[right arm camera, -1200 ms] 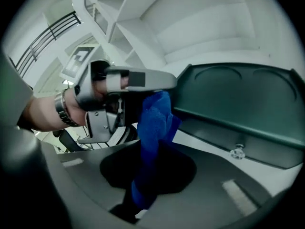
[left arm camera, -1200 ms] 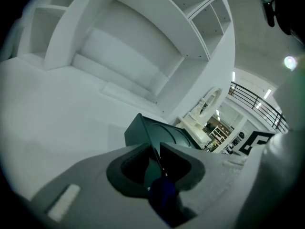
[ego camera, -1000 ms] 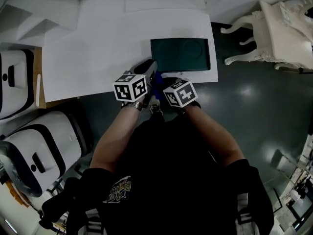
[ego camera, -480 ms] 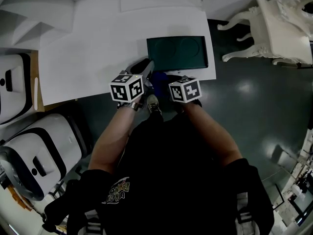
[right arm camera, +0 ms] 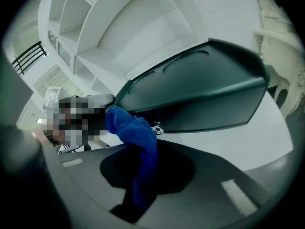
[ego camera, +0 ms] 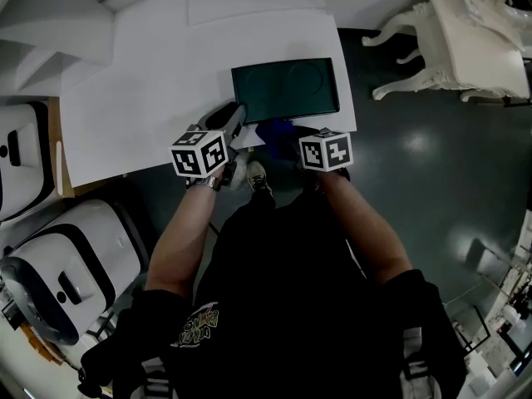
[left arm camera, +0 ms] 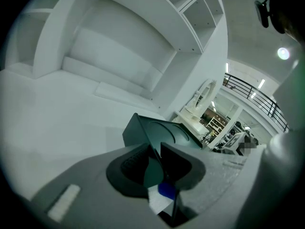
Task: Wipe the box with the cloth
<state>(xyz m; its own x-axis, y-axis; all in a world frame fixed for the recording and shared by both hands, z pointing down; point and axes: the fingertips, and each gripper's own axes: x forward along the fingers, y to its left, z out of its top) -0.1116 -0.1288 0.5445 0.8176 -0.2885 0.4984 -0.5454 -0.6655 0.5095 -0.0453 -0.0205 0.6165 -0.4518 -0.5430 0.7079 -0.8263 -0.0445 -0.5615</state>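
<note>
Right gripper view: cloth [right arm camera: 139, 144] pinched btwn fingers [right arm camera: 180, 173], beside box [right arm camera: 200, 94].

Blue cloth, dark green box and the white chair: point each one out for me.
blue cloth [right arm camera: 136, 137], right gripper view, on the bunched fold just above the jaws.
dark green box [ego camera: 285, 90], head view, on the middle of its top face.
white chair [ego camera: 465, 48], head view, on its flat top.
</note>
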